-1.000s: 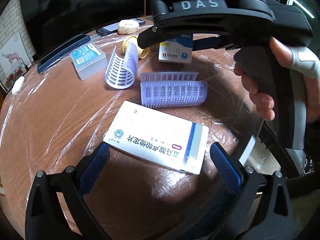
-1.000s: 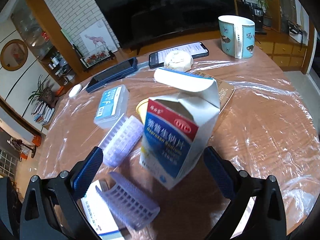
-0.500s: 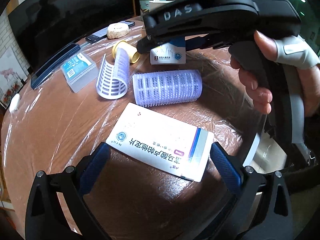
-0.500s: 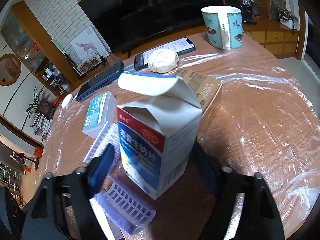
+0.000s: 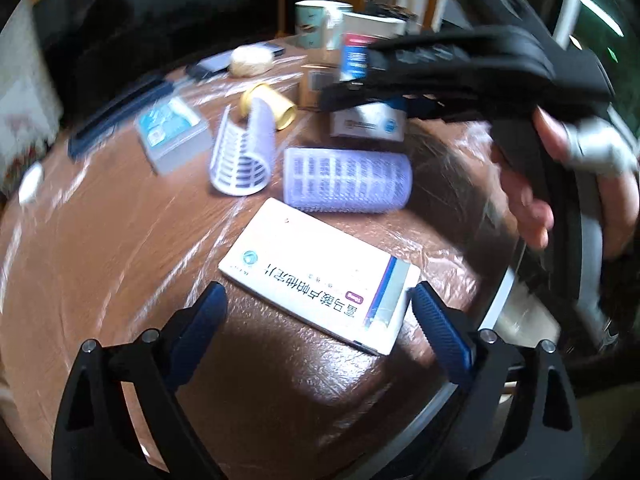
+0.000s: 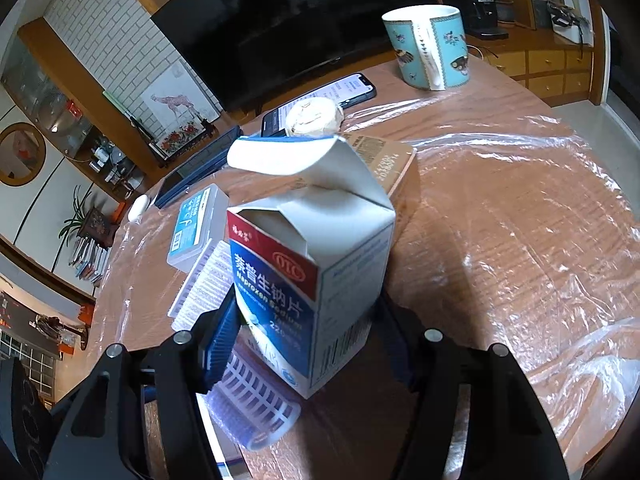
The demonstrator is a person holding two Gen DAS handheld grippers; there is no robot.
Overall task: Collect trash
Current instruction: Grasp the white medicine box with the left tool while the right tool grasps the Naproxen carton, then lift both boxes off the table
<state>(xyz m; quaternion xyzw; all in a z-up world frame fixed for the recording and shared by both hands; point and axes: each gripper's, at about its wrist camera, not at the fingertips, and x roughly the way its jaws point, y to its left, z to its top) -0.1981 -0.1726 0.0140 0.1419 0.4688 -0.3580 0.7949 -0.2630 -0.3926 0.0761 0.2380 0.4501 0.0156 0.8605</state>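
Behind the round wooden table (image 6: 500, 240), which is covered in crinkled clear plastic film (image 6: 560, 184), a big dark television screen (image 6: 288, 20) stands against a white brick wall, with wooden cabinets to the right

On the far side of the table a turquoise patterned mug (image 6: 430, 46) stands upright, well apart from the rest. Nearer the middle a phone (image 6: 352, 88) lies flat with a round pale puck (image 6: 314, 118) resting just in front of it, and a brown cardboard box (image 6: 384, 156) lies just behind the upright carton.

The right gripper (image 6: 308, 340) has its blue pads closed against the lower sides of an open blue, red and white medicine carton (image 6: 312, 272), whose top flap is bent up; the carton stands between the jaws, gripped.

The left gripper (image 5: 316, 320) points down at a flat white pill box (image 5: 316, 272) lying on the film. Its jaws are wide but closing, with the box's near edge between the pads; the right pad is at the box's corner and the left pad is just clear of it.

Beyond that box a purple hair roller (image 5: 348, 180) lies on its side, a second roller (image 5: 244, 156) is tilted beside it, and a small clear plastic case (image 5: 172, 136) sits to the left, with a yellow ring (image 5: 268, 106) behind
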